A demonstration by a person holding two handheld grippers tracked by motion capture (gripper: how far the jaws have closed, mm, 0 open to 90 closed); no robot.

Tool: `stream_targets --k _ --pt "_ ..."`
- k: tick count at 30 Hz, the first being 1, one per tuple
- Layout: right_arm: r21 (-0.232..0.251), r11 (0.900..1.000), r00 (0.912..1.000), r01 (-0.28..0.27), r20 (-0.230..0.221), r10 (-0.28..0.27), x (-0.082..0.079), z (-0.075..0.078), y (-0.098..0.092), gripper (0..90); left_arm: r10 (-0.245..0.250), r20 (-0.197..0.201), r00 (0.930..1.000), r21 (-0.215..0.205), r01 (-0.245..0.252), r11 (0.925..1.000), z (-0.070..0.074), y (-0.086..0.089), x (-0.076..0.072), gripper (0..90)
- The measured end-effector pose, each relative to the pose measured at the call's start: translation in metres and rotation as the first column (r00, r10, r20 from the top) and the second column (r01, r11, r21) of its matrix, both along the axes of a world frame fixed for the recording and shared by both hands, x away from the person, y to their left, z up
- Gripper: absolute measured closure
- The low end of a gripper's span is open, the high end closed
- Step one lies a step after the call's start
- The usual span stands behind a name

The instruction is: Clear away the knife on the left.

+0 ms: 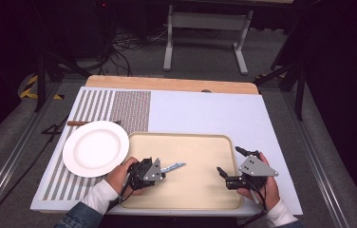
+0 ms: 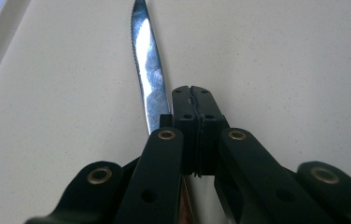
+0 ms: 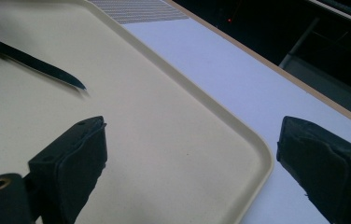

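Knife (image 2: 148,74) is the working object: a serrated steel blade, lying over the beige tray (image 1: 200,202), toward the tray's left half in the high view. Left gripper (image 1: 163,172) has its fingers (image 2: 185,116) pressed together; in the left gripper view the blade emerges just beside and partly beneath the closed tips, on their left. Whether the pads actually clamp the handle, or merely sit against it, cannot be told from these pictures, since the handle end is hidden under the gripper body. Judgement: a grip low on the handle is likely.

Long axis: the blade runs straight on from the left gripper, so knife and gripper are roughly in line. Tip points away from the left hand (image 1: 119,175), across the tray toward the right gripper (image 1: 229,161) and slightly away from the person. The right gripper view confirms this, with the blade tip (image 3: 78,85) aimed into the tray's middle.

Right gripper: fingers (image 3: 78,149) spread wide, nothing between them, straddling the tray's right rim (image 3: 257,154). It is well apart from the blade tip; the left hand is plainly the nearer one.

Farther out: white plate (image 1: 96,148) on the striped mat (image 1: 131,107), just beside the tray's left edge, behind and to the left of the left gripper. Any carry to the plate would, by my reading, mean swinging the blade leftward over the tray rim. White surface (image 1: 205,109) lies beyond.
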State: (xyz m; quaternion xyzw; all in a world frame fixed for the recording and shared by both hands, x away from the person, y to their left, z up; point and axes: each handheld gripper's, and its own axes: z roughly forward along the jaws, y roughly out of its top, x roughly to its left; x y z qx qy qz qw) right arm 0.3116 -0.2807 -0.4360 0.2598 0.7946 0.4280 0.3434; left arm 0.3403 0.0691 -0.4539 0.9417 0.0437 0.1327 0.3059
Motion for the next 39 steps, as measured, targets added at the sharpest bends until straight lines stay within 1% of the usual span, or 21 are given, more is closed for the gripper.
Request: stream_targets --k 3,6,12,15,16,17,20,21,25,28,34,35,39 --pt "0.002 1.000 1.0000 0.003 0.000 -0.003 0.000 0.000 -0.001 9.4 0.003 -0.001 1.0000 0.001 -0.003 1.0000 0.000 0.001 0.001 89.5" --pt "0.001 1.000 1.0000 0.002 -0.002 -0.002 0.000 0.000 -0.001 9.4 0.022 -0.010 0.9997 0.003 -0.022 0.9998 0.000 0.004 0.002 89.4" --pt "-0.001 1.000 1.0000 -0.002 -0.002 0.002 0.000 -0.001 0.000 9.4 0.037 -0.015 0.9992 0.009 -0.037 0.9993 0.001 0.010 0.003 89.3" --pt "-0.002 1.000 1.0000 -0.001 -0.001 0.001 0.000 0.000 -0.001 9.4 0.039 -0.022 0.9990 0.006 -0.039 0.9992 0.001 0.016 0.003 89.2" --pt "-0.002 1.000 1.0000 -0.001 0.000 0.001 0.000 0.000 -0.001 9.4 0.047 -0.032 0.9984 0.005 -0.046 0.9989 0.001 0.019 0.003 89.1" --pt "-0.002 1.000 1.0000 -0.002 0.000 0.002 0.000 0.000 -0.001 9.4 0.047 -0.032 0.9984 0.005 -0.046 0.9989 0.001 0.019 0.003 89.1" --pt "-0.004 1.000 1.0000 -0.004 -0.002 0.004 0.000 0.000 0.000 9.4 0.054 -0.040 0.9977 0.011 -0.054 0.9985 0.002 0.025 0.003 89.0" --pt "-0.003 1.000 1.0000 -0.004 -0.001 0.004 0.000 0.000 0.000 9.4 0.050 -0.037 0.9981 0.016 -0.049 0.9986 0.002 0.026 0.003 88.2" --pt "-0.003 1.000 1.0000 -0.003 -0.001 0.003 0.001 0.000 -0.001 9.4 0.054 -0.047 0.9975 0.031 -0.052 0.9982 0.003 0.032 0.001 88.1" --pt "-0.006 1.000 1.0000 -0.004 -0.002 0.004 0.001 -0.001 0.000 9.4 0.049 -0.047 0.9977 0.031 -0.048 0.9984 0.003 0.034 0.001 88.2" --pt "-0.005 1.000 1.0000 0.000 0.001 0.000 0.001 0.000 0.000 9.4 0.071 -0.060 0.9957 0.034 -0.069 0.9970 0.004 0.045 0.000 88.2" --pt "-0.005 1.000 1.0000 0.001 0.001 -0.001 0.001 0.000 -0.001 9.4 0.067 -0.060 0.9959 0.030 -0.066 0.9974 0.003 0.047 0.000 88.2" --pt "-0.006 1.000 0.9999 0.009 0.010 -0.009 0.000 0.000 0.000 9.6 0.082 -0.059 0.9948 0.031 -0.080 0.9963 0.003 0.051 -0.001 87.9"
